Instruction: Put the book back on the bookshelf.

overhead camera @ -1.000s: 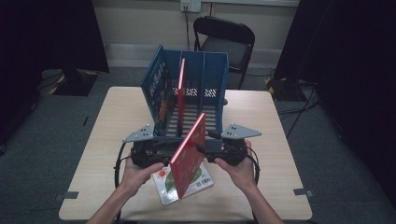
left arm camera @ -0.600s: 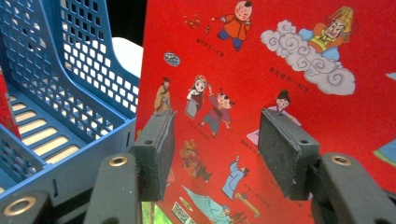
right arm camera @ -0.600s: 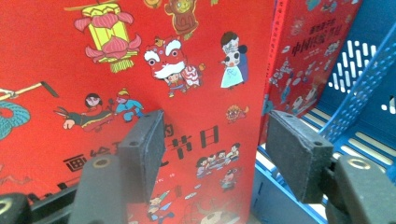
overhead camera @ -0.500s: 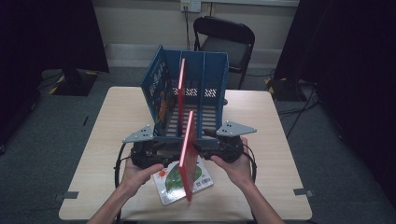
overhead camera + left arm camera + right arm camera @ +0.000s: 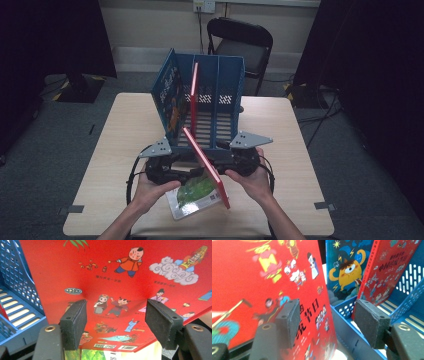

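Tipping over — that is what the red book (image 5: pixel 206 167) is doing: a second ago it was leaning its top to the person's right, then it was standing straight up, and now its top is leaning toward the blue rack (image 5: pixel 220 107) and to the left. It is standing on edge between the two hands, at the open front of the rack, just over a green book (image 5: pixel 192 195) lying flat on the table (image 5: pixel 125 130).

The left gripper (image 5: pixel 172 170) is sitting beside the red book, and its jaws have just been opening; in the left gripper view the pads (image 5: pixel 75 320) are wide apart, the cover filling the space behind them, with no squeeze on it. The right gripper (image 5: pixel 235 161) is waiting on the other side, jaws apart too, one pad (image 5: pixel 288 320) close against the cover.

I think the book is being stood up to go into a rack slot — next to the red one (image 5: pixel 193 95) already standing there. With no grip on it, it could flop.
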Demonstrator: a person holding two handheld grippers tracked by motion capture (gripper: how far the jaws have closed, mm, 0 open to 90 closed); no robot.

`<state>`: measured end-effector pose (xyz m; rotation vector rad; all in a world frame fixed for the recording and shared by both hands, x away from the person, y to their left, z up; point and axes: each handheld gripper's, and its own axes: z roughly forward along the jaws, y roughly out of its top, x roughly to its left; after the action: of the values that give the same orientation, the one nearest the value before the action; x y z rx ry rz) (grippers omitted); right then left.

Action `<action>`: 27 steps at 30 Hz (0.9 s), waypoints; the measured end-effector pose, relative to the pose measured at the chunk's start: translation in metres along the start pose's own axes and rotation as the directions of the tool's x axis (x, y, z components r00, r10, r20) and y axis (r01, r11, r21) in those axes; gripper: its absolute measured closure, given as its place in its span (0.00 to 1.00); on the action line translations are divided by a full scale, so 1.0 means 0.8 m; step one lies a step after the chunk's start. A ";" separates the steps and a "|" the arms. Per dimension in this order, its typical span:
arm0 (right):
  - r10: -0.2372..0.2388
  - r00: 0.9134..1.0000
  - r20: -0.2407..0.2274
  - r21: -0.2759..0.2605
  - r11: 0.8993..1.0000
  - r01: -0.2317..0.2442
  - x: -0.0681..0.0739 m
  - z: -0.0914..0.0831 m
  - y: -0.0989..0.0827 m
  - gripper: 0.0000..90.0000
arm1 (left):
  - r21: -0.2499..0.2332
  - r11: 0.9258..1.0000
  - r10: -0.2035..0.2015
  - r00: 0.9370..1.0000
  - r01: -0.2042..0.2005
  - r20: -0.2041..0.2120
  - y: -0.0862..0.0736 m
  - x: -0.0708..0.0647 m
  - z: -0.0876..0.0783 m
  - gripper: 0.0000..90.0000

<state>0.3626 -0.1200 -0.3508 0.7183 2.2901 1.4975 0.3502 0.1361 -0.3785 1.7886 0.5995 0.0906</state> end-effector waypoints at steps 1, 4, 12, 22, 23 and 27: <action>0.000 1.000 0.007 -0.004 1.000 0.000 0.001 -0.004 -0.003 0.42 | -0.002 1.000 -0.002 1.000 0.002 -0.001 0.000 0.000 0.000 0.37; 0.000 1.000 0.013 -0.017 1.000 0.000 0.003 -0.017 -0.012 0.44 | 0.001 1.000 0.002 1.000 -0.002 0.003 -0.001 0.000 -0.001 0.37; 0.000 0.998 0.059 0.007 1.000 0.000 0.009 -0.054 -0.037 0.49 | 0.002 1.000 -0.004 1.000 0.004 0.000 -0.007 0.002 -0.003 0.37; 0.020 0.999 0.029 0.005 1.000 -0.020 0.032 -0.092 -0.064 0.51 | 0.007 1.000 -0.012 1.000 0.012 0.002 -0.008 0.004 -0.001 0.37; 0.019 1.000 0.018 0.008 1.000 -0.019 0.036 -0.094 -0.066 0.51 | 0.006 1.000 -0.013 1.000 0.013 0.002 -0.008 0.004 0.000 0.37; 0.008 1.000 -0.030 0.019 1.000 -0.008 0.053 -0.097 -0.071 0.52 | 0.006 1.000 -0.011 1.000 0.011 0.002 -0.008 0.003 0.000 0.37</action>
<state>0.2740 -0.1734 -0.3707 0.7157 2.3290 1.5019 0.3505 0.1383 -0.3849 1.7904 0.6087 0.0798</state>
